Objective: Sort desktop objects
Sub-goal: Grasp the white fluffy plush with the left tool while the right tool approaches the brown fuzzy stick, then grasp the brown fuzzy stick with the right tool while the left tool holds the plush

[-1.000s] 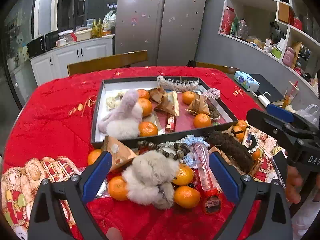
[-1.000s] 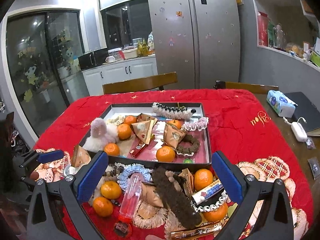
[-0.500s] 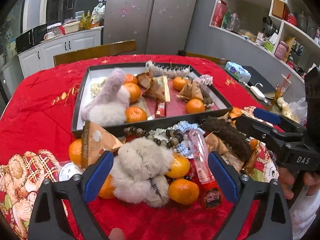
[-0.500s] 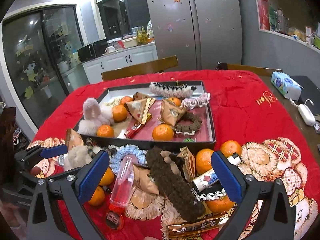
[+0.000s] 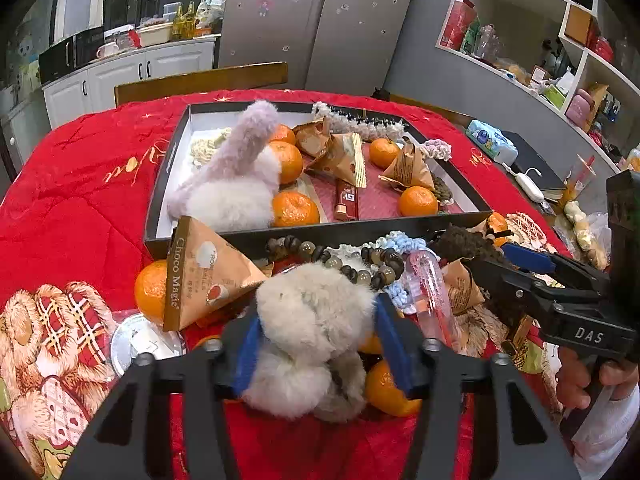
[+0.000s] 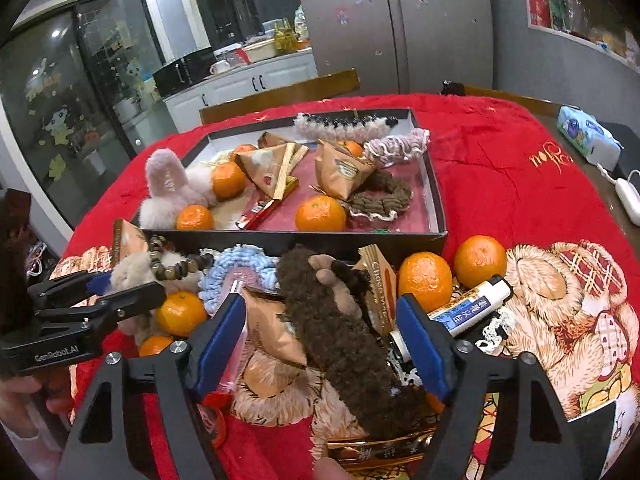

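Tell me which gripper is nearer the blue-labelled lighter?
Right. The right gripper straddles the brown plush toy, its right pad beside the lighter; the left gripper is closing on the beige pom-pom far left.

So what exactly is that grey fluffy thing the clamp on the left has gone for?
The grey fluffy thing looks like a soft fur scrunchie or pompom, beige-grey, made of two or three puffy lobes. It lies on the red cloth in front of the black tray, among oranges, with a string of brown beads draped against its far side. The left gripper has just been closing, and its blue pads now press into the fur from both sides.
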